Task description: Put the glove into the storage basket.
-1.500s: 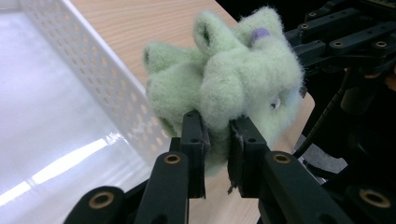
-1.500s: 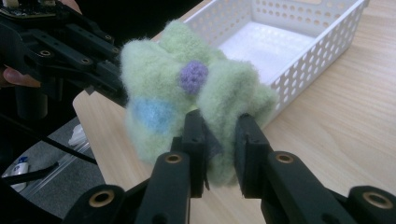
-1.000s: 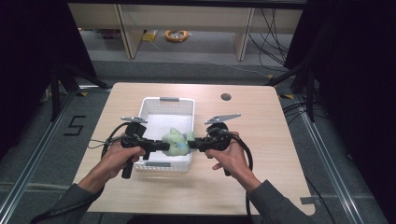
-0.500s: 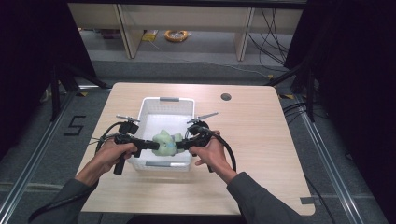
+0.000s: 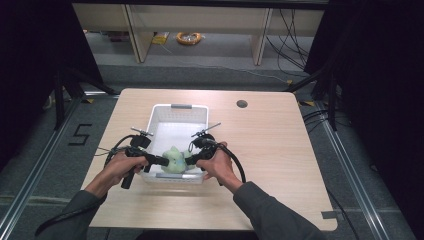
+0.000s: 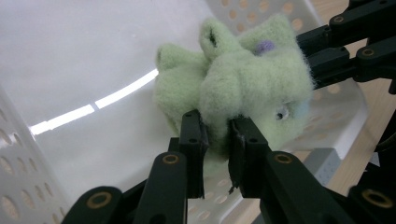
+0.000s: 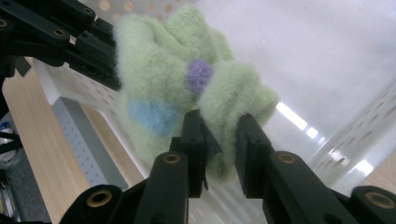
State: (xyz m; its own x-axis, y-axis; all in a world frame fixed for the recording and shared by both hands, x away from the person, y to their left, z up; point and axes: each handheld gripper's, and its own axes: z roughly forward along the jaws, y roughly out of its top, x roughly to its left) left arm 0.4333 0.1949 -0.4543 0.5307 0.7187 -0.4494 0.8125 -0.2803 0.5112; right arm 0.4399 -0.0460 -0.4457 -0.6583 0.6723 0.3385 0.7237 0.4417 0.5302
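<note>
One wooden table, one white perforated basket on it; one fuzzy green cloth hangs just over the basket's near end, pinched from both sides; the left gripper is clamped on one fold, the right gripper on another; the lowering step, I'd say; next calls for setting it down, then two releases.
</note>
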